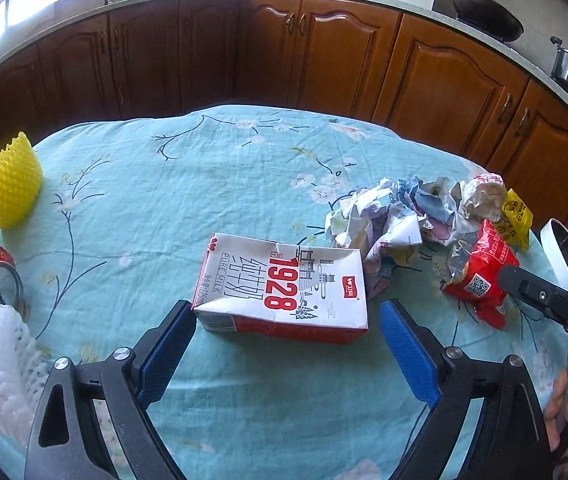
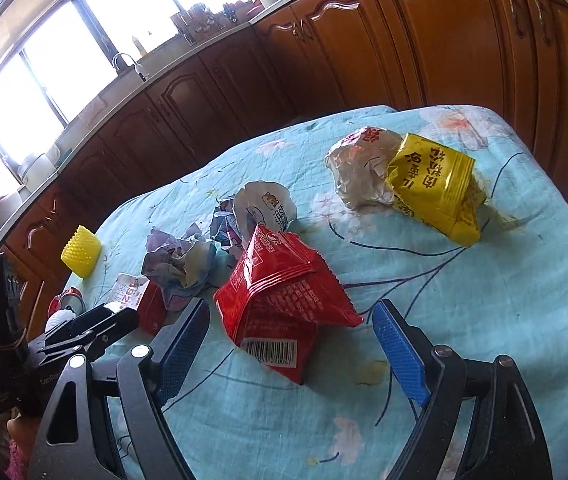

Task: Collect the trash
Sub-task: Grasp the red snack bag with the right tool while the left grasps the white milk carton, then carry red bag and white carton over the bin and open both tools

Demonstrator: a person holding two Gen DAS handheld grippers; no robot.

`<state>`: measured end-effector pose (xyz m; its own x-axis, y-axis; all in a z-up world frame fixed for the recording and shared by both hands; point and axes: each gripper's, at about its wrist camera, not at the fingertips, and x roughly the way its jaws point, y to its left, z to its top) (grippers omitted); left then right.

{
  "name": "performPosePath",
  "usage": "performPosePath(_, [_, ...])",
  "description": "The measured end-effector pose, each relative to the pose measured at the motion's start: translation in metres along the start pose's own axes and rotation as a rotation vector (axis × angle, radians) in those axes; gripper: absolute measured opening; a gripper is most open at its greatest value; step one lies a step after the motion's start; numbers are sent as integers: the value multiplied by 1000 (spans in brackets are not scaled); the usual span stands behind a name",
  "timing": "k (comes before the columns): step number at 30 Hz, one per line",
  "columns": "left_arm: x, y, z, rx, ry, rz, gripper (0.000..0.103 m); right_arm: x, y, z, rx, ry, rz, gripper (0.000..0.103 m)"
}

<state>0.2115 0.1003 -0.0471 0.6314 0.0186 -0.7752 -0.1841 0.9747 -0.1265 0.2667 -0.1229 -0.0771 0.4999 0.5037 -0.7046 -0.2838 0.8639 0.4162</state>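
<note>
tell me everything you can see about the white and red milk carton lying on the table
The white and red cardboard milk carton lies flat on its side on the light blue floral tablecloth. Its top face is white with a big red "1928", "PURE MILK" and a grey skyline drawing; the side facing the camera is red. One end looks creased. It lies just ahead of the open left gripper, whose blue pads do not touch it. Crumpled white paper sits against its far right corner.
</note>
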Motion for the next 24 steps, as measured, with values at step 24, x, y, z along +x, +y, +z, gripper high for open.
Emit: performPosePath(24, [-43,-41,-23,53,-87,-139,88,-65,-29,-27,10,-78,-10,45])
